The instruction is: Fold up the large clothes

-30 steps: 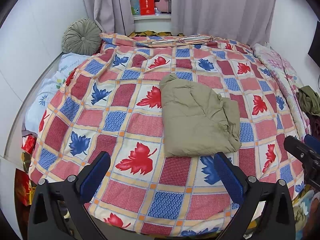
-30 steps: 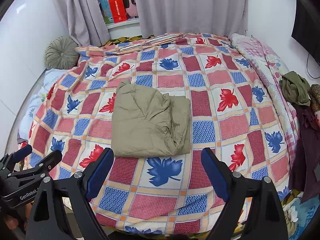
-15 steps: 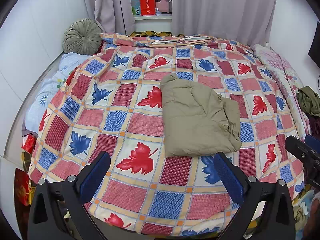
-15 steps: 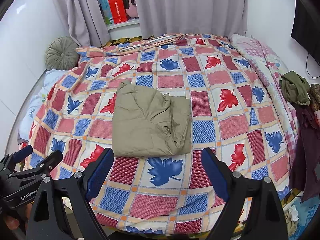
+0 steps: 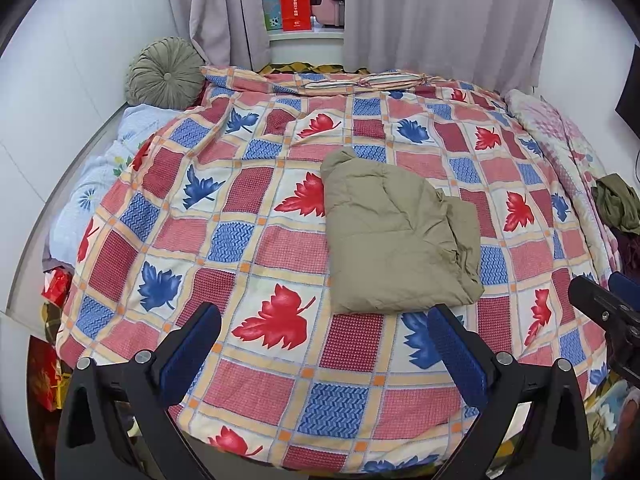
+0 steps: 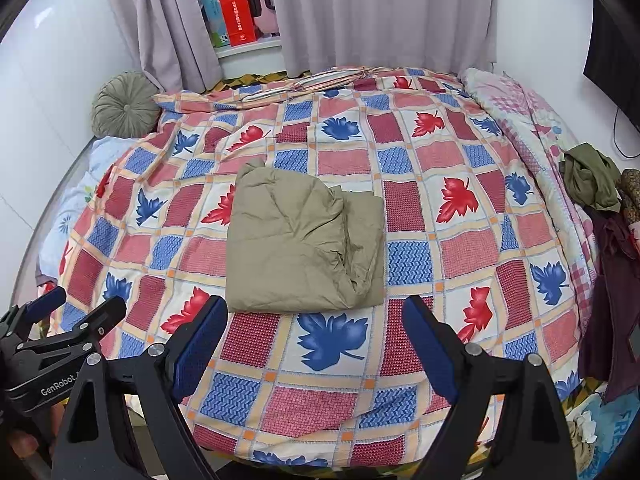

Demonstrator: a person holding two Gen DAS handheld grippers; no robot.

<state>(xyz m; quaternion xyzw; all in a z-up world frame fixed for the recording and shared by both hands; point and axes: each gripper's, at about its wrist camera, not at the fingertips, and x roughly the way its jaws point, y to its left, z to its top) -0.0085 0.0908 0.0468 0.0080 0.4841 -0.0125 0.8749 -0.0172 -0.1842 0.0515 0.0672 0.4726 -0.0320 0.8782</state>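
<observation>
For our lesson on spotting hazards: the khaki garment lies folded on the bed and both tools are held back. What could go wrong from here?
1. The garment has a puffy, bunched right edge; lifted by one side, it may spring open.
2. It lies on a loose quilt; an open tool could pinch the quilt too.
3. The clothes pile at the bed's edge might slide off.

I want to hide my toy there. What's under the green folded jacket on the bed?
The jacket lies flat on the leaf-patterned quilt. Red and blue leaf squares run under its edges. Whatever lies directly beneath or inside the folds is covered.
</observation>
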